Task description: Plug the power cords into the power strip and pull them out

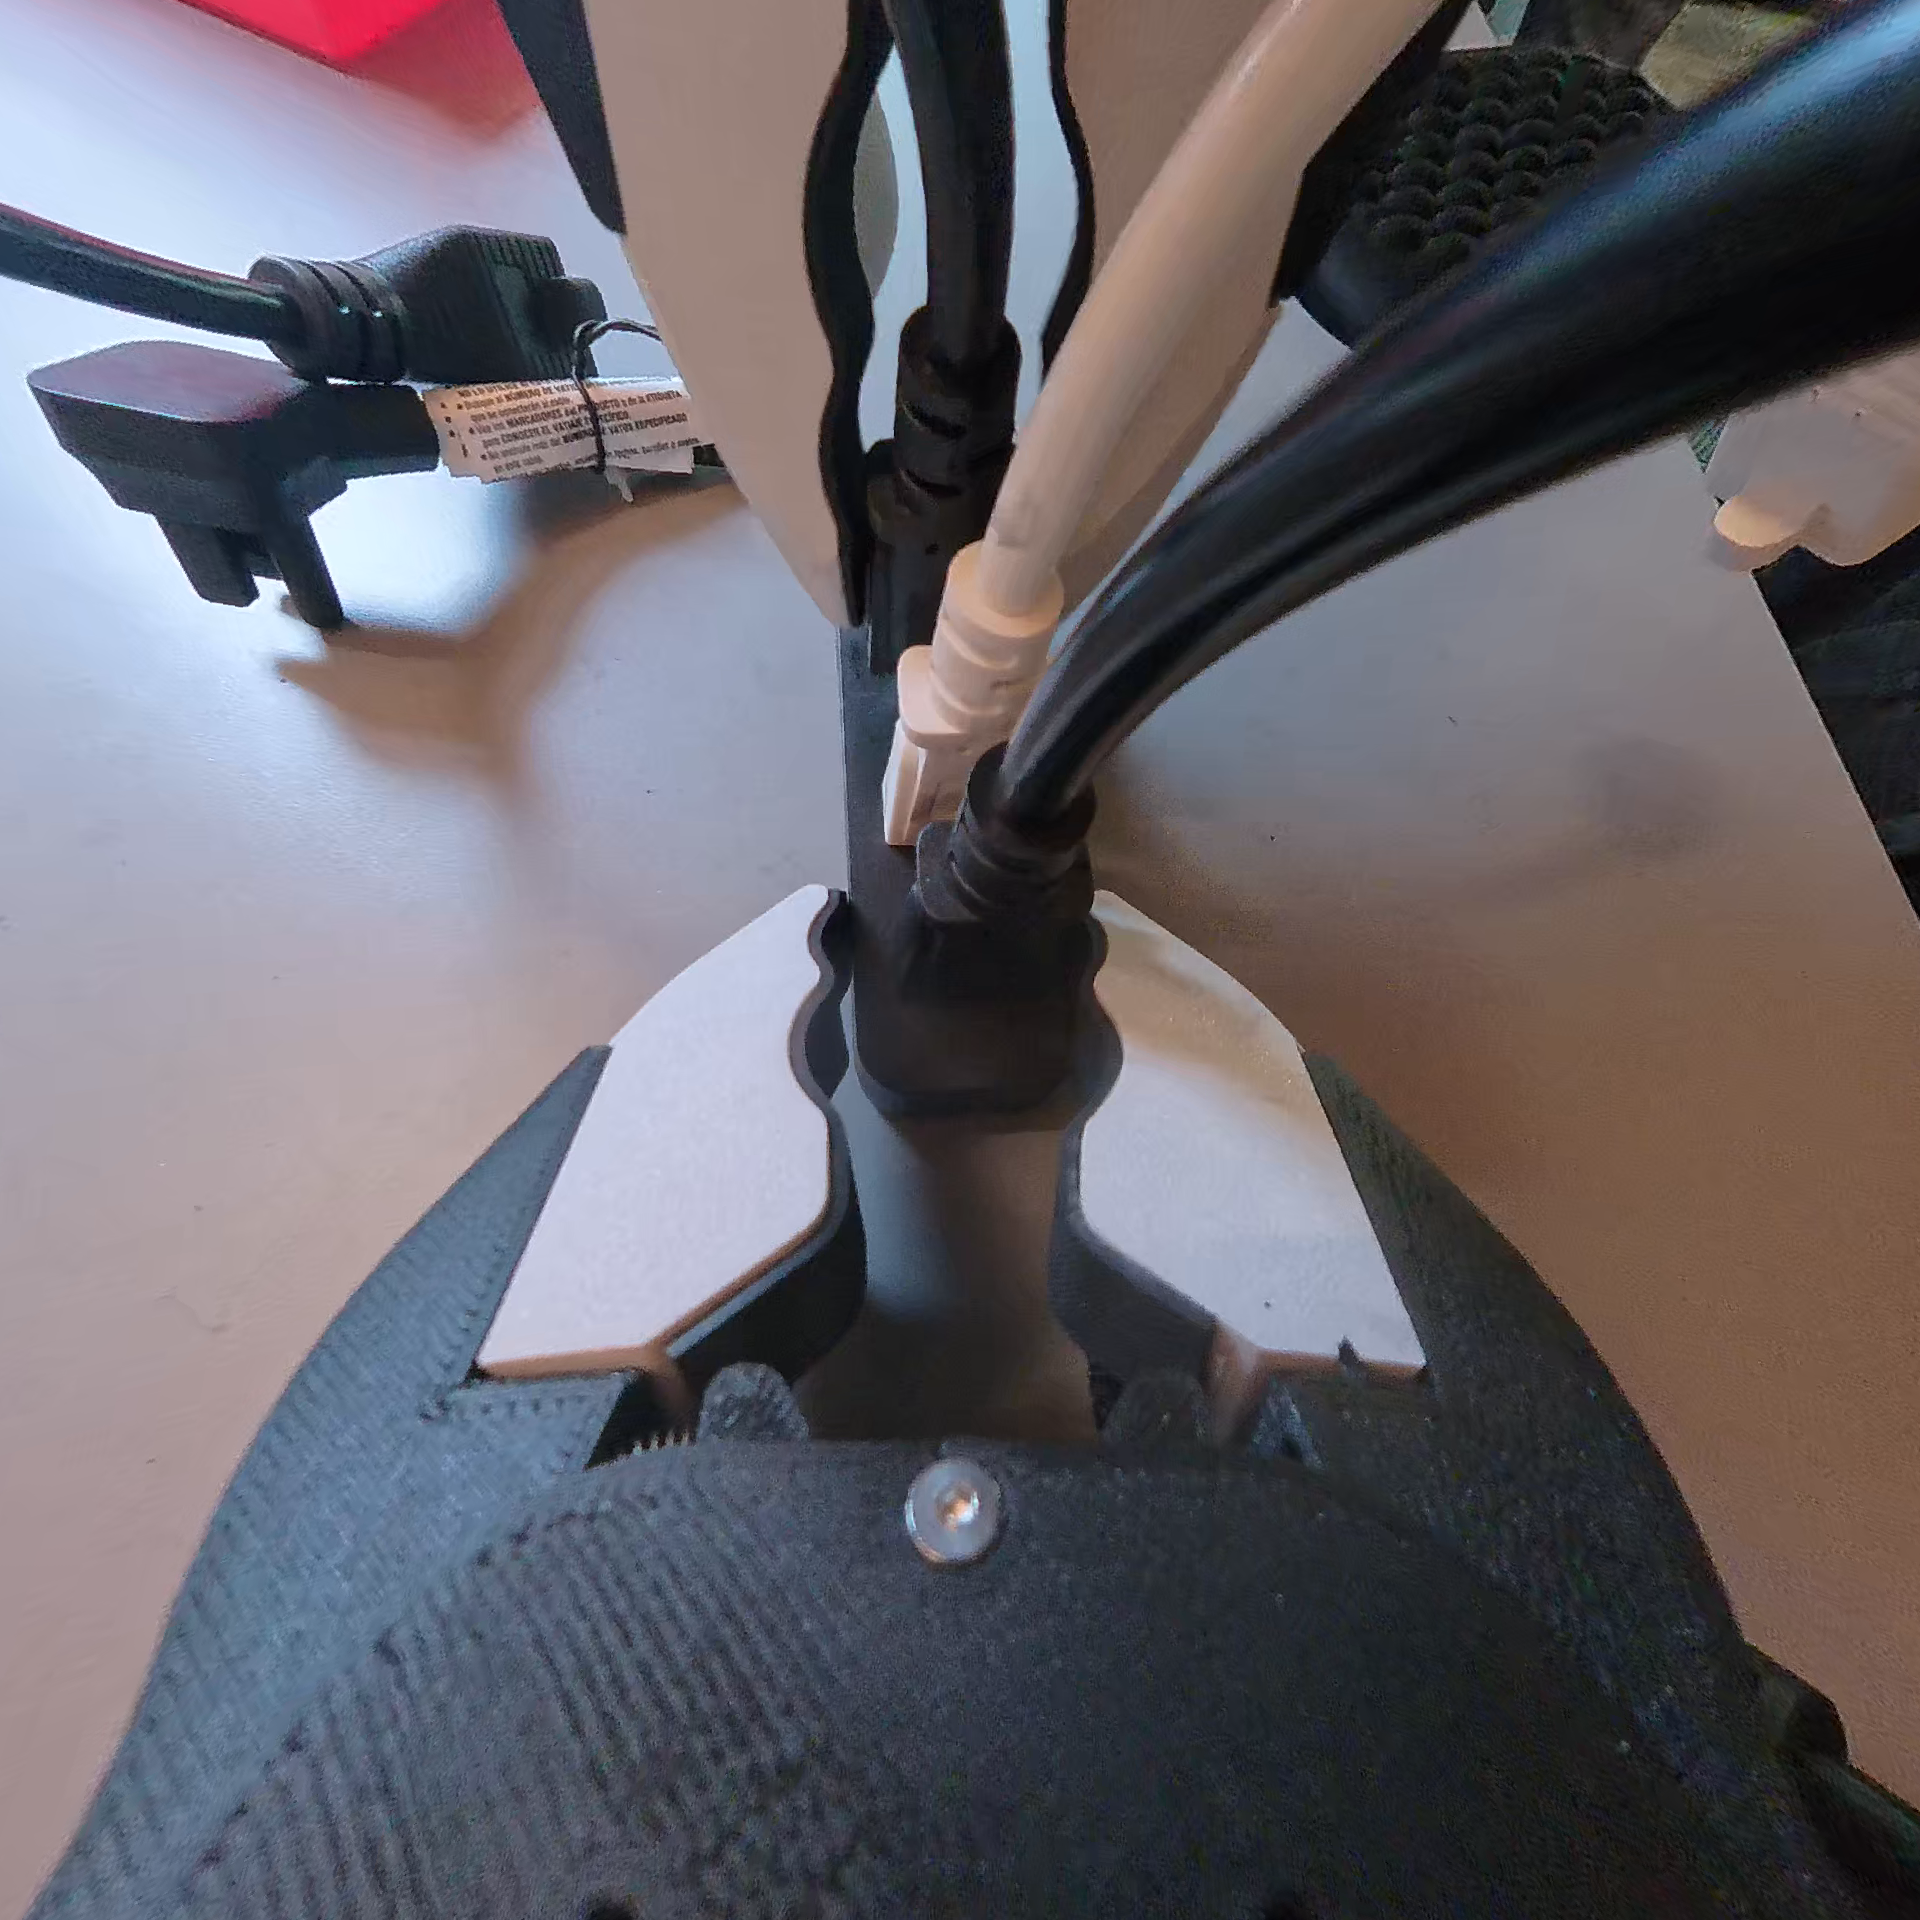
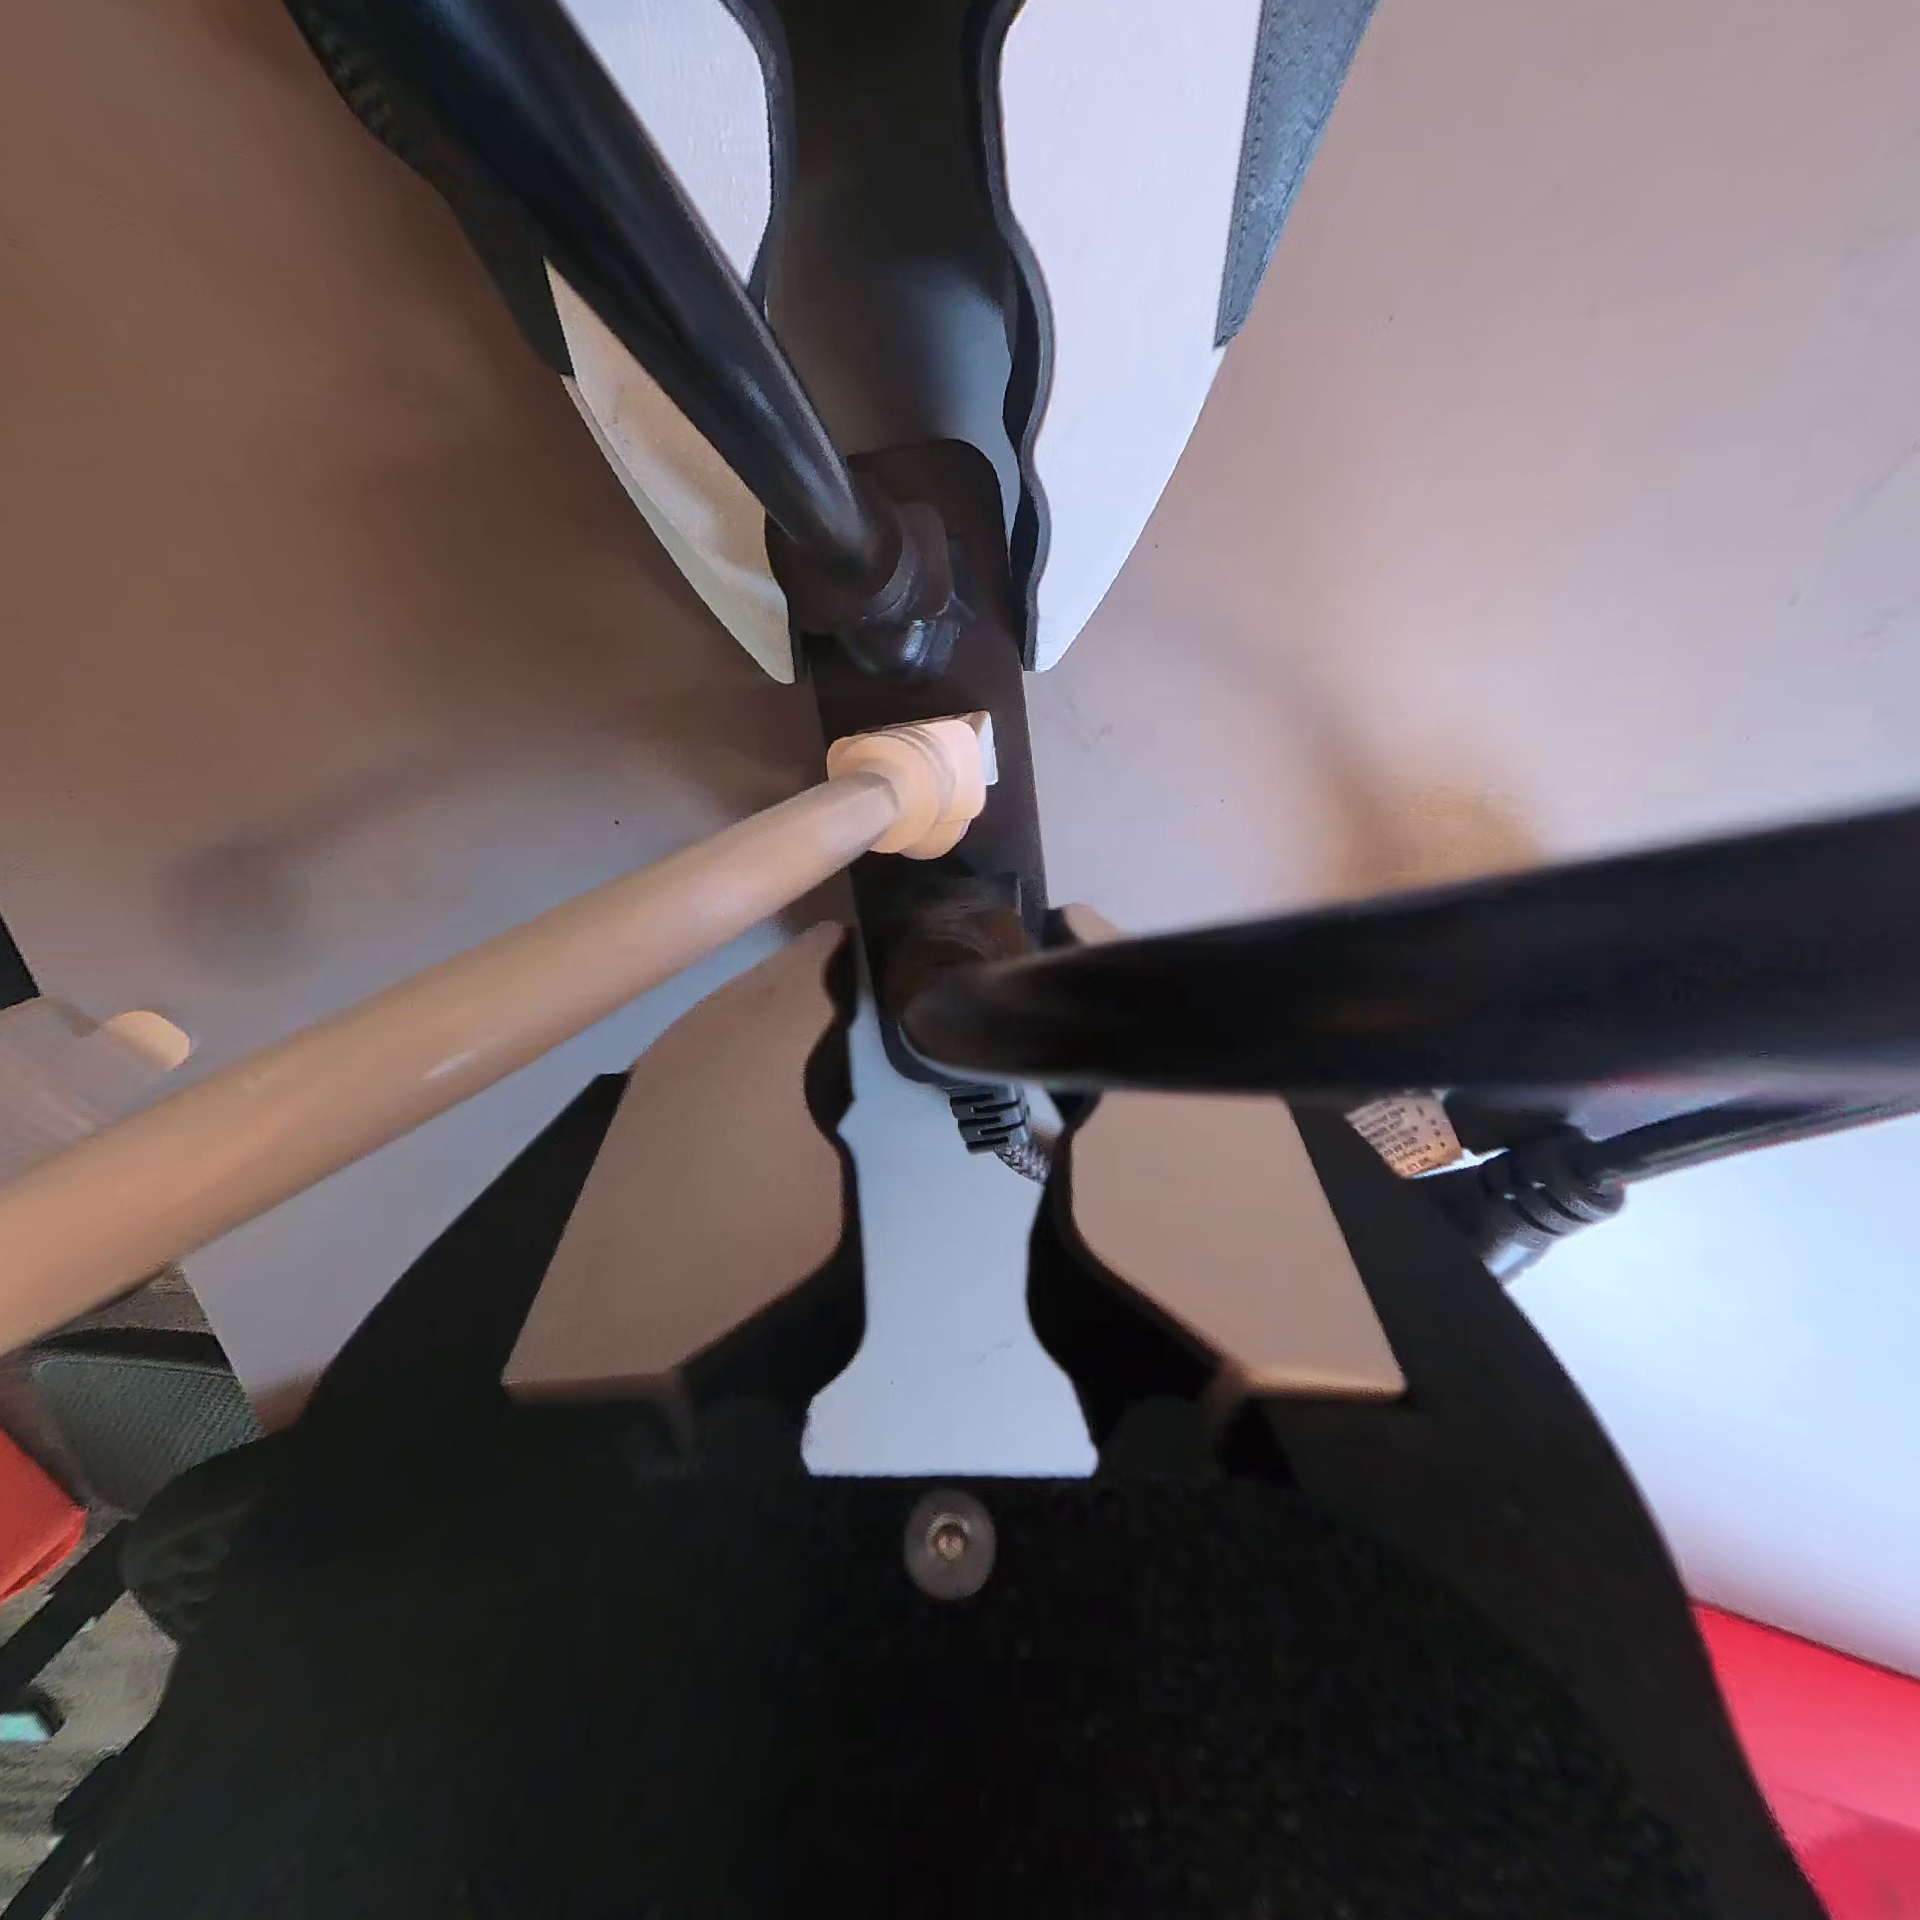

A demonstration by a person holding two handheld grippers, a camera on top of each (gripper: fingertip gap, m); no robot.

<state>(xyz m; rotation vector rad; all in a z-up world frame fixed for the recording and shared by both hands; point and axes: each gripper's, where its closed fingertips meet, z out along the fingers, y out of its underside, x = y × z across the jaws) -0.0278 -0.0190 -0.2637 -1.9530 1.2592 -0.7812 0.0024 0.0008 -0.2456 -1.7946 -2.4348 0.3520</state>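
A narrow black power strip (image 1: pixel 868 717) lies on the beige table with three plugs in it. My left gripper (image 1: pixel 961 914) is shut on the near black plug (image 1: pixel 971 997), its fingers straddling the strip. A white plug (image 1: pixel 961 717) sits in the middle. My right gripper (image 2: pixel 956 925) is shut on the black plug (image 2: pixel 951 961) at the end where the strip's (image 2: pixel 997 727) braided cord (image 2: pixel 1003 1148) leaves. In the right wrist view the white plug (image 2: pixel 920 790) is beyond it, then the left gripper's plug (image 2: pixel 899 608). Whether the fingers also press the strip is unclear.
Two loose black plugs (image 1: pixel 187 436) (image 1: pixel 457 301) with a white tag (image 1: pixel 561 426) lie at the left. A red object (image 1: pixel 364 42) is at the back left. Thick black cords (image 1: pixel 1507 343) (image 2: pixel 1455 956) and a white cord (image 2: pixel 416 1049) arch over the table (image 1: pixel 1455 935). The gap from one gripper's tips to the other's is roughly 5 centimeters. Between my right fingertips and the red object (image 1: pixel 364 42) there is roughly 25 centimeters.
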